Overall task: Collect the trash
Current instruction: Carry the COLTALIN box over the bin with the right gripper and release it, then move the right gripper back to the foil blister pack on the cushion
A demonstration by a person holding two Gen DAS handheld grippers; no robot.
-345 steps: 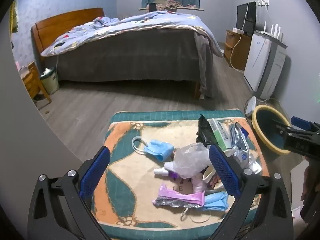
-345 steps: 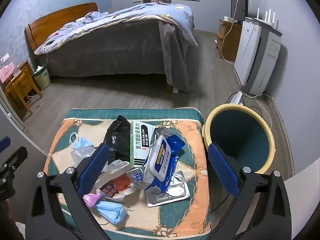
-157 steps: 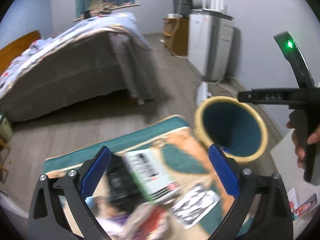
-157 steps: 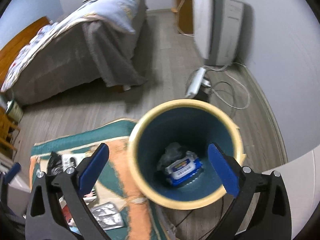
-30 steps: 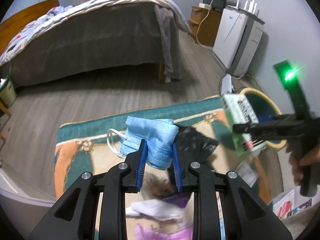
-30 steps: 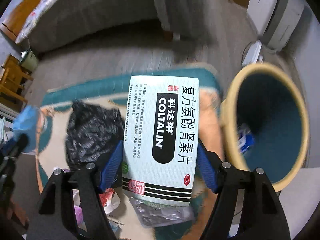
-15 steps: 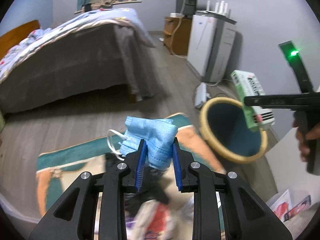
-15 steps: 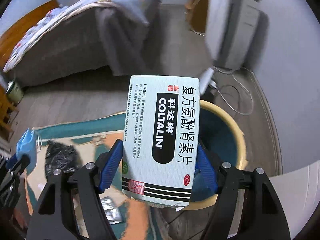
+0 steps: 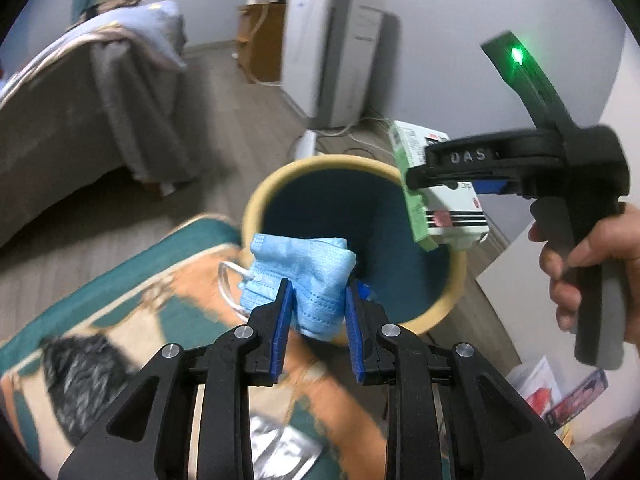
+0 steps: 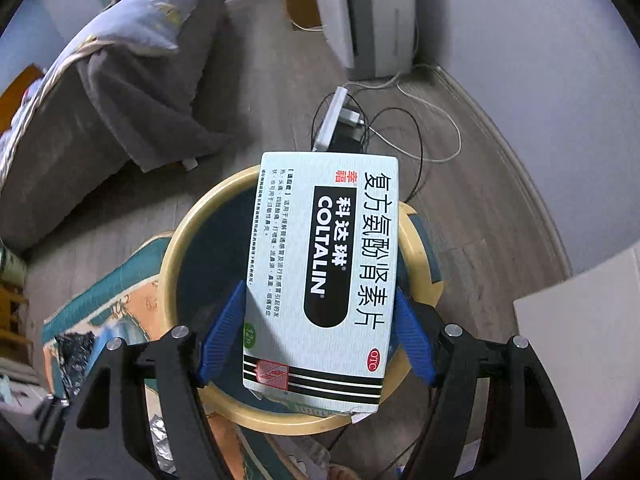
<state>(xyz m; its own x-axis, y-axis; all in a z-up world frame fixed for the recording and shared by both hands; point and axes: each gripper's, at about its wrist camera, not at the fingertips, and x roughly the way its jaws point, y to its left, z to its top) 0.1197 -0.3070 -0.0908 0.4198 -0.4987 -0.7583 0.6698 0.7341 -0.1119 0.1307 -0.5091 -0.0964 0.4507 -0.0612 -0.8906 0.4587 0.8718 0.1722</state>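
My left gripper is shut on a crumpled blue face mask and holds it at the near rim of the yellow bin with a dark teal inside. My right gripper is shut on a white COLTALIN medicine box and holds it right over the bin's mouth. In the left wrist view the right gripper with the box hangs above the bin's right rim. The bin's contents are hidden.
The patterned teal and orange cushion beside the bin carries a black plastic bag and a silver foil pack. A bed, a white appliance and a power strip with cables stand on the wooden floor.
Both grippers moved right from the cushion toward the bin. The medicine box is now over the bin's mouth and the mask is at its near rim.
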